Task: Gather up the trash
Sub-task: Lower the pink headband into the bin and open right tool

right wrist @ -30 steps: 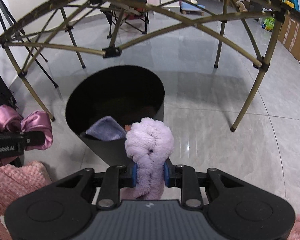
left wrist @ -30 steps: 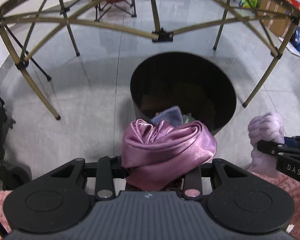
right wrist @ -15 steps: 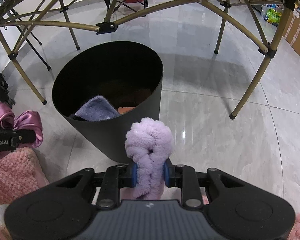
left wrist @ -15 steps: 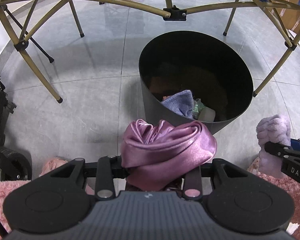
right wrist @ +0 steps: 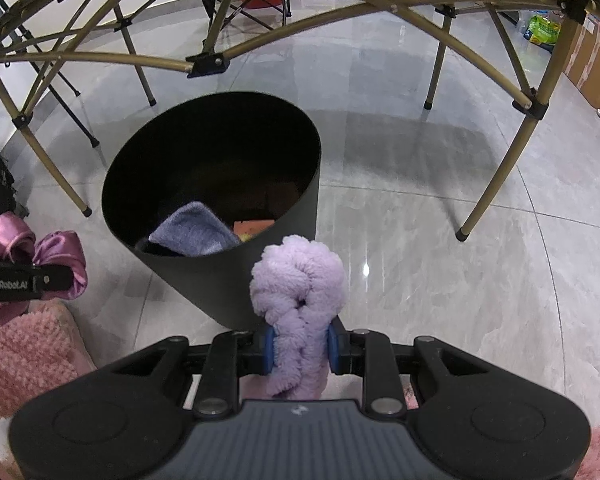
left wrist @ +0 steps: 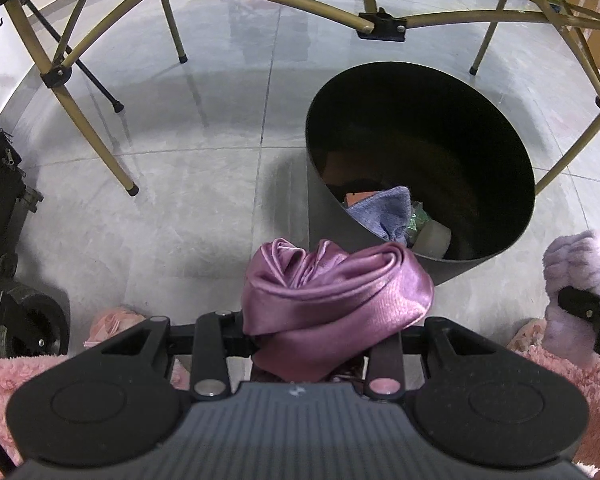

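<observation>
left gripper (left wrist: 324, 344) clamped on a bunched purple satin cloth (left wrist: 336, 296), held just short of the black round bin (left wrist: 380, 248). right gripper (right wrist: 298, 350) squeezed tight on a fluffy lilac scrunchie (right wrist: 298, 284), beside the bin's near wall. bin sits on grey tile floor (right wrist: 420, 240) w/ a blue-grey cloth (right wrist: 196, 232) inside. pink fuzzy fabric (right wrist: 24, 344) below both.

Glossy grey tile floor (left wrist: 188, 176); gold folding frame legs (right wrist: 496, 184); cardboard boxes (right wrist: 596, 64) at right.
</observation>
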A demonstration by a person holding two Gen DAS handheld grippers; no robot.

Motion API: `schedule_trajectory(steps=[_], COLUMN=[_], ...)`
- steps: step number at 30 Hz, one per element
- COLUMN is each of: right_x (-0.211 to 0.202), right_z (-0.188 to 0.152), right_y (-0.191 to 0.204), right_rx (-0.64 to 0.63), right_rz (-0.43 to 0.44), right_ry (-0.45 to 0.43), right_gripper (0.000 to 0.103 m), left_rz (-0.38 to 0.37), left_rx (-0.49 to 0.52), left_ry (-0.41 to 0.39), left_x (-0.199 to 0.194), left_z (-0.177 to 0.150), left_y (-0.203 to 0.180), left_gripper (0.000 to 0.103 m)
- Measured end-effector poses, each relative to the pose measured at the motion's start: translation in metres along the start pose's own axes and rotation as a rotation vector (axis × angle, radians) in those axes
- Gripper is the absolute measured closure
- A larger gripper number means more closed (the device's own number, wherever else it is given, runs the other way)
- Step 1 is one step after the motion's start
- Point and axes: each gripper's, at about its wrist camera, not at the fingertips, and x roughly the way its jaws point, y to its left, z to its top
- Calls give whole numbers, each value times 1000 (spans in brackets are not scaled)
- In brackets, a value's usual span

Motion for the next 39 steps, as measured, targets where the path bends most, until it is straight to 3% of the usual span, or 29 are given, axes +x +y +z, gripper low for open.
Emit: schedule_trajectory(steps=[19, 39], right_x=[-4, 39], right_z=[58, 117], right_y=[34, 75], right_rx=[-52, -103], right_rz=[11, 35], right_ry=[-51, -10], right_gripper=[79, 79], left_rz=[3, 44], left_rx=[-62, -132], left_ry=[13, 36], left_x=[8, 24], left_z=[12, 29], left_y=[20, 42], left_gripper=[66, 66])
